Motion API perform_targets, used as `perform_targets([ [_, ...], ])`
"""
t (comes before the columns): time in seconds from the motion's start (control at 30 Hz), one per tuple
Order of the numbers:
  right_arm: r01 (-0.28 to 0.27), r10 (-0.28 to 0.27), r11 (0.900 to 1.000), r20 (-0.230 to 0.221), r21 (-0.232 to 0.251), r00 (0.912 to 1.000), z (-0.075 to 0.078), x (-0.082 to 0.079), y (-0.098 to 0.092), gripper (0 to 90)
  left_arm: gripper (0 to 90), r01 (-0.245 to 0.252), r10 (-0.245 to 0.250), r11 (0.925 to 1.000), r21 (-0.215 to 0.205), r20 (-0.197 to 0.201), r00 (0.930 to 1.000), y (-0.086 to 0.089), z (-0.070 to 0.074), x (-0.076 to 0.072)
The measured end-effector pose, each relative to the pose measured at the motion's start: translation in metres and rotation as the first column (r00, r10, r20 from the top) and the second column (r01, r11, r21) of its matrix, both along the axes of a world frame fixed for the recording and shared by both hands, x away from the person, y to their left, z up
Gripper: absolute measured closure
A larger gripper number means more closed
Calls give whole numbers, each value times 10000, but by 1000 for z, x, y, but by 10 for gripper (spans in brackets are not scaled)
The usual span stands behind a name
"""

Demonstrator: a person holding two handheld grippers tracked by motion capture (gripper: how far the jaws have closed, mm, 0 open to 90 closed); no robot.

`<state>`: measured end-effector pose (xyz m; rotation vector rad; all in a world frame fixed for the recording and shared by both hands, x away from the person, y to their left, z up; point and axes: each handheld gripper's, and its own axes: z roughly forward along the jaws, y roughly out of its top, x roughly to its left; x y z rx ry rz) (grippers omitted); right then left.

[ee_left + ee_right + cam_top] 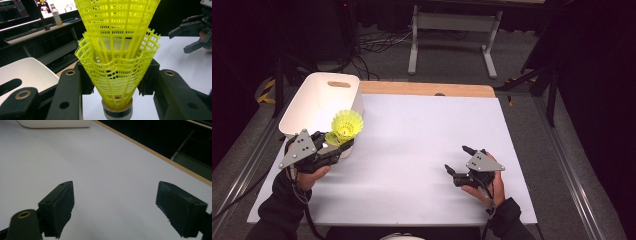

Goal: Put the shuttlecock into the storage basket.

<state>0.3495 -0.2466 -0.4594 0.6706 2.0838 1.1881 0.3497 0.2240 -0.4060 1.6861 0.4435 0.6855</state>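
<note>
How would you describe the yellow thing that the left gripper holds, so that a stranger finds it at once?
Look at the white bin at the table's far left corner. Just before it, the left gripper clamps two nested shuttlecocks. Their bright yellow mesh skirts are the scene's sole vivid colour.

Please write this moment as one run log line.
left tongs: shut on stacked yellow shuttlecocks, beside white bin | right tongs: open, empty

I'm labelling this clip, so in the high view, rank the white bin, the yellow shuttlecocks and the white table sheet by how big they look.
1. White table sheet, by far the largest.
2. White bin.
3. Yellow shuttlecocks, smallest, nested together in the left hand-held gripper.
</note>
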Motion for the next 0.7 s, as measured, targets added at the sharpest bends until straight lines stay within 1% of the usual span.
perform_targets([
  [0.07,-41,41,10000,-28,20,10000,0,0,1,163,572,-18,18,10000,-86,-10,10000,0,2,0],
  [0.27,1,0,10000,-108,12,9999,-1,0,2,163,572,36,-36,10000,-51,-5,10000,1,9,0],
  [0.33,-4,4,10000,-103,27,9999,-1,0,2,162,572,83,-83,9999,140,-14,10000,1,12,0],
  [0.37,-3,4,10000,-82,29,10000,-1,0,2,162,572,42,-41,9996,267,-38,10000,2,14,0],
  [0.53,39,-38,10000,-120,53,9999,-1,1,1,162,572,14,-15,9998,191,48,10000,9,23,-3],
  [0.7,50,-49,10000,-147,30,9999,-1,1,1,161,572,-194,191,9996,188,120,9997,18,31,-3],
])
